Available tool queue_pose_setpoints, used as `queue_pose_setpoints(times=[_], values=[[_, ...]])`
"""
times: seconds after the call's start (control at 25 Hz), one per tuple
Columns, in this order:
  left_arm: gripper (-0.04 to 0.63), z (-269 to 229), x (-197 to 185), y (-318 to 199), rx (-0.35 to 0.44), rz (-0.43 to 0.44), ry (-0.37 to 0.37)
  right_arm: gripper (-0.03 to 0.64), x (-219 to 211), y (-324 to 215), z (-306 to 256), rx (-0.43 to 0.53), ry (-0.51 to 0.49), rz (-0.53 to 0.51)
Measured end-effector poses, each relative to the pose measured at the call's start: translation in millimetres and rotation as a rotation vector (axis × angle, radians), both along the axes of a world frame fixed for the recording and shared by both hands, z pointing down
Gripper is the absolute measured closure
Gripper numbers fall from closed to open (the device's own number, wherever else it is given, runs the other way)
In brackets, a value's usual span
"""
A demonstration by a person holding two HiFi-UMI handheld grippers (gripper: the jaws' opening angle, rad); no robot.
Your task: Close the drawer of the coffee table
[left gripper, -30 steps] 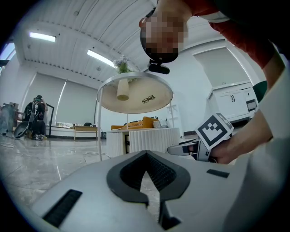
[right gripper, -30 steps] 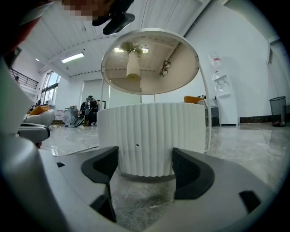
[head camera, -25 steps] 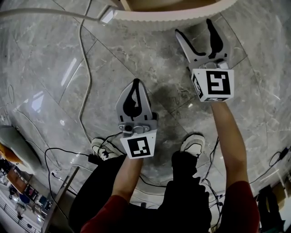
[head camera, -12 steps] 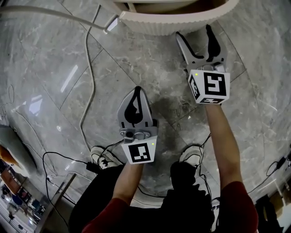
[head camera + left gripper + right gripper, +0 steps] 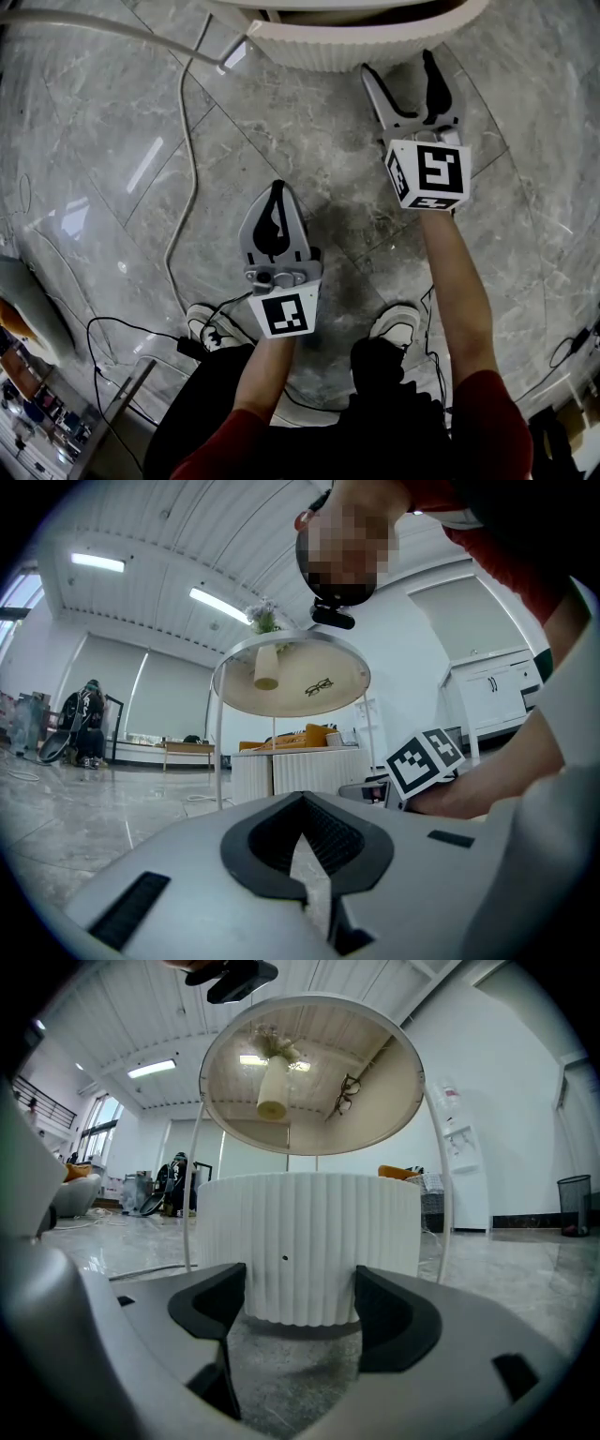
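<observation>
We hold the right gripper (image 5: 398, 66) with its jaws spread and empty, facing the ribbed white drawer (image 5: 375, 42) of the coffee table (image 5: 309, 1082), near it but not touching. The left gripper (image 5: 277, 192), jaws pressed together on nothing, hangs nearer us over the marble floor (image 5: 112, 141).

Surface: grey marble floor (image 5: 94, 141) | on it: white cable (image 5: 192, 159), ribbed coffee table (image 5: 356, 47)

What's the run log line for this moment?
phase: approach | left tool: shut, empty | right tool: open, facing ribbed front of drawer, no contact | drawer: not yet closed
</observation>
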State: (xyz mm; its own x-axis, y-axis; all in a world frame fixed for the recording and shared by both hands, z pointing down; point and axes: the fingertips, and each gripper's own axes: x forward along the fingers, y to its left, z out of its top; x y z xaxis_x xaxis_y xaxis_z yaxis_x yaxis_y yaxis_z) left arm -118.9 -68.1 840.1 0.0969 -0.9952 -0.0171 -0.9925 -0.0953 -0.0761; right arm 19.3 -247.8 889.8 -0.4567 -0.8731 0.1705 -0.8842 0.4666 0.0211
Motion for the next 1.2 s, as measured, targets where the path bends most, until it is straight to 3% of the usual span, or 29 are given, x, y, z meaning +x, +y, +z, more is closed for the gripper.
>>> queue_pose_setpoints(times=[1.2], values=[[0.583, 3.4, 9.1, 11.7, -0.022, 0.016, 0.001, 0.265, -10.7, -33.3, 3.6, 0.0, -0.031, 0.002]])
